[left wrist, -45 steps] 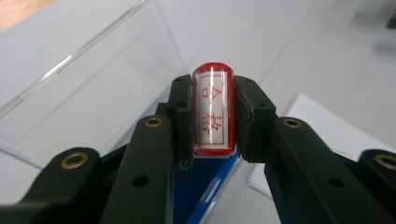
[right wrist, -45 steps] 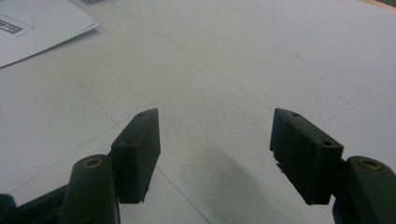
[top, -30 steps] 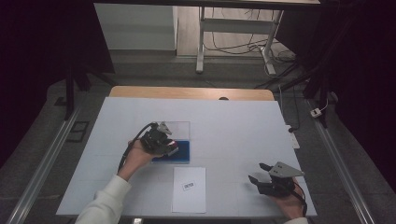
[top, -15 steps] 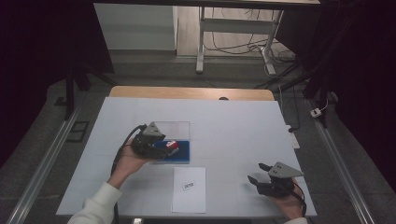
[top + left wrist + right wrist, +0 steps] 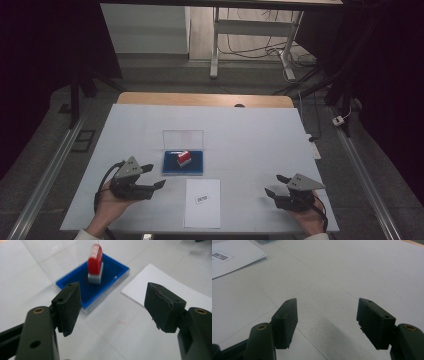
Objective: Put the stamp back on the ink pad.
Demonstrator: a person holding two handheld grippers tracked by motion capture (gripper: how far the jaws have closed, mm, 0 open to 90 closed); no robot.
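Left tongs (image 5: 154, 176): apart, just opened, nothing between | right tongs (image 5: 275, 185): apart | paper (image 5: 202, 203): label unreadable | stamp (image 5: 183, 158): on blue pad (image 5: 170, 164)

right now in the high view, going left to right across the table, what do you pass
left gripper → blue ink pad with the red stamp on it → white sheet of paper → right gripper
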